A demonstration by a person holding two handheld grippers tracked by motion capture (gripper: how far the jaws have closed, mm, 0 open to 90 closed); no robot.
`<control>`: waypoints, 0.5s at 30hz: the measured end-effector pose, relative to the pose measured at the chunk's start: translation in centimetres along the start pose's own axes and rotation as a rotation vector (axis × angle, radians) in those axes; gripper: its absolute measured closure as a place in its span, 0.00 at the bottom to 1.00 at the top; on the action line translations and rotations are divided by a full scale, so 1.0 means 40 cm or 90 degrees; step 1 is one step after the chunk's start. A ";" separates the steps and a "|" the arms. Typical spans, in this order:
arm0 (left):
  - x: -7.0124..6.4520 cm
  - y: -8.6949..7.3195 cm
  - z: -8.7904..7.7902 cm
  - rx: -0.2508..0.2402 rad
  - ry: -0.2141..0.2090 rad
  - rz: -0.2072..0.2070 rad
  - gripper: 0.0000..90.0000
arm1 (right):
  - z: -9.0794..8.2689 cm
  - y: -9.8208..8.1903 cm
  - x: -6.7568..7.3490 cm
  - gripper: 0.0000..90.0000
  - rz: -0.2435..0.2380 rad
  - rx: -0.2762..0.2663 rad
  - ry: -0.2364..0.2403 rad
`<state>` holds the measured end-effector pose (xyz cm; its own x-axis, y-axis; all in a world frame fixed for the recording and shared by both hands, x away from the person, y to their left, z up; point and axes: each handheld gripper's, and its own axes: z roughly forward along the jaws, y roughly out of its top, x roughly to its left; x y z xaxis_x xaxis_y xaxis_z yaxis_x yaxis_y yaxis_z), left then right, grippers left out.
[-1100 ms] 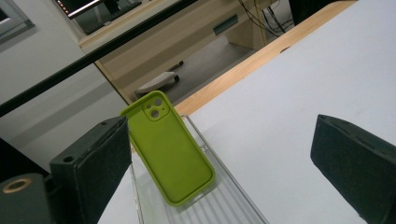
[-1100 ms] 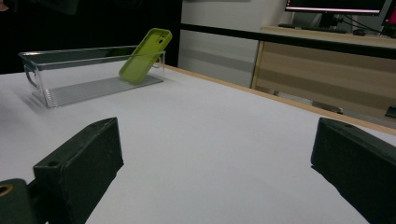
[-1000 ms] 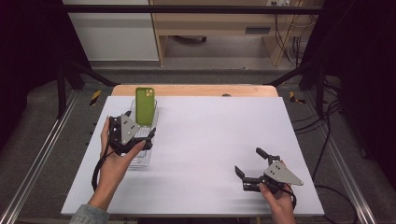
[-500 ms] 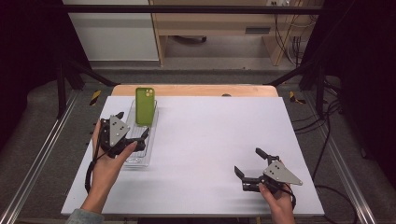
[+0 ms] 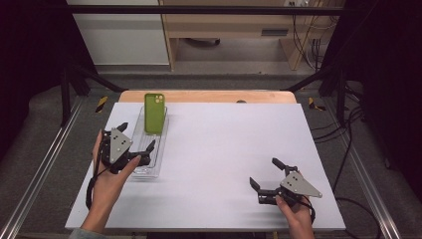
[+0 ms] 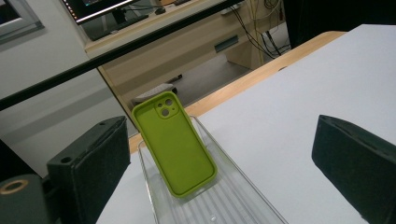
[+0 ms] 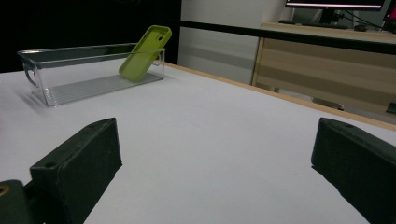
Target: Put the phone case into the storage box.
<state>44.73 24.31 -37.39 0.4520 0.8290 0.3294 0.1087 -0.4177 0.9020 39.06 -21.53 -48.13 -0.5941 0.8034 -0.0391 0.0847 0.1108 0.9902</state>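
1. Phone case (image 5: 155,113), green, is the item nearest the left gripper; notes run from largest thing to smallest.
2. Counter (image 5: 229,149): white top, wooden strip along the far edge. Both forearms come in from the near side.
3. Clear bin (image 5: 149,167): long, narrow, transparent, ribbed floor. It sits at the counter's left side, long axis running from near to far.
4. Left gripper (image 5: 136,139): held over the near half of the clear bin, hand wrapped around the body from below left, grey plate up, cable looping down by the wrist. Jaws spread wide, gripping nothing, aimed toward the far end of the bin; in the left gripper view they frame the phone case without touching it.
5. Right gripper (image 5: 266,173): low at the counter's near right, well apart from the bin, hand gripping it from behind. Jaws wide apart, empty, pointing left and away across bare counter.
6. Phone case again: stands in the bin's far end, bottom edge on the floor, top leaning back on the far wall. Long axis steeply tilted, camera cutout uppermost, hollow inside facing the left gripper.
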 end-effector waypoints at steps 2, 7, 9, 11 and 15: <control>-0.001 -0.002 -0.004 -0.006 -0.004 -0.003 0.04 | 0.000 0.000 0.000 0.02 0.000 0.000 0.000; -0.008 -0.006 -0.012 -0.011 0.002 0.018 0.04 | 0.000 0.000 0.000 0.02 -0.002 0.000 0.001; -0.011 -0.009 -0.016 -0.016 -0.003 0.011 0.04 | 0.000 0.000 0.000 0.02 -0.002 0.000 0.000; -0.012 -0.012 -0.020 -0.019 -0.008 0.006 0.04 | 0.000 0.000 0.000 0.02 -0.002 0.000 0.000; -0.009 -0.019 -0.030 -0.031 -0.016 -0.011 0.04 | 0.001 0.000 0.001 0.02 -0.002 -0.001 0.002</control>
<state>43.42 24.77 -37.86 0.4728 0.8260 0.3068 0.0733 -0.3838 0.9205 39.05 -21.48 -48.15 -0.5963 0.8017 -0.0418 0.0821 0.1127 0.9902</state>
